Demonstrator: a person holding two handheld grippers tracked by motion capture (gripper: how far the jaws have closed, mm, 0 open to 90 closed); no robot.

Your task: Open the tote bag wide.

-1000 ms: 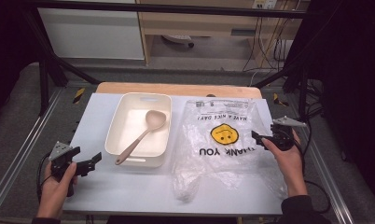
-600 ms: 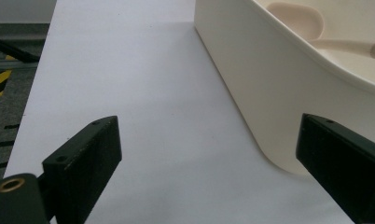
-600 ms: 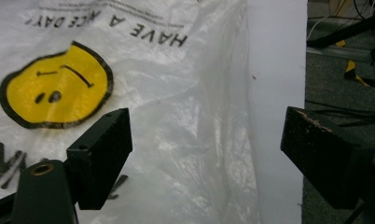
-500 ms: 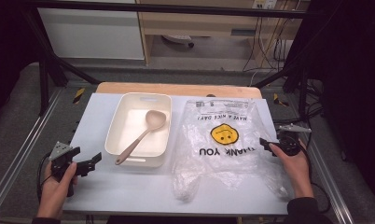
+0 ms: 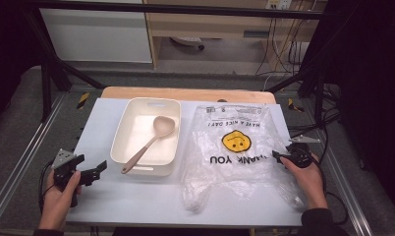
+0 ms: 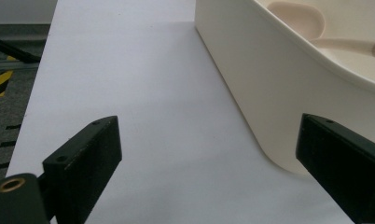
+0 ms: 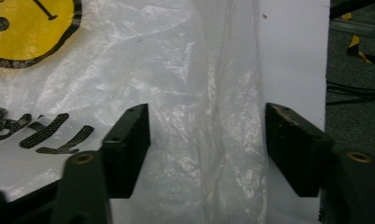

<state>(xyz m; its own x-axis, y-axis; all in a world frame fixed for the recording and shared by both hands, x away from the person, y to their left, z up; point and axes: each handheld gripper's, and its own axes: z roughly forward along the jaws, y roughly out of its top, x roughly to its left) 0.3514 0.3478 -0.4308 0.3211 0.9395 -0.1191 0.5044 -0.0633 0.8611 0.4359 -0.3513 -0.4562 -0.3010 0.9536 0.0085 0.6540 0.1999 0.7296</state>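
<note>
Right gripper (image 5: 279, 158) sits low at the right edge of the clear plastic bag (image 5: 237, 152), which lies flat on the white table (image 5: 102, 123) beside the tray. Its jaws have just been closing and now straddle the bag's edge fold (image 7: 223, 140), pads not yet pressing. To do this well, the jaws should drop fully to the table surface and bite only the film, taking enough of the fold not to slip. Left gripper (image 5: 98, 169) rests with jaws apart, holding nothing, near the tray's corner. The cream tray (image 5: 136, 110) contains one spoon (image 5: 149, 142), lying diagonally; the bag looks empty.
</note>
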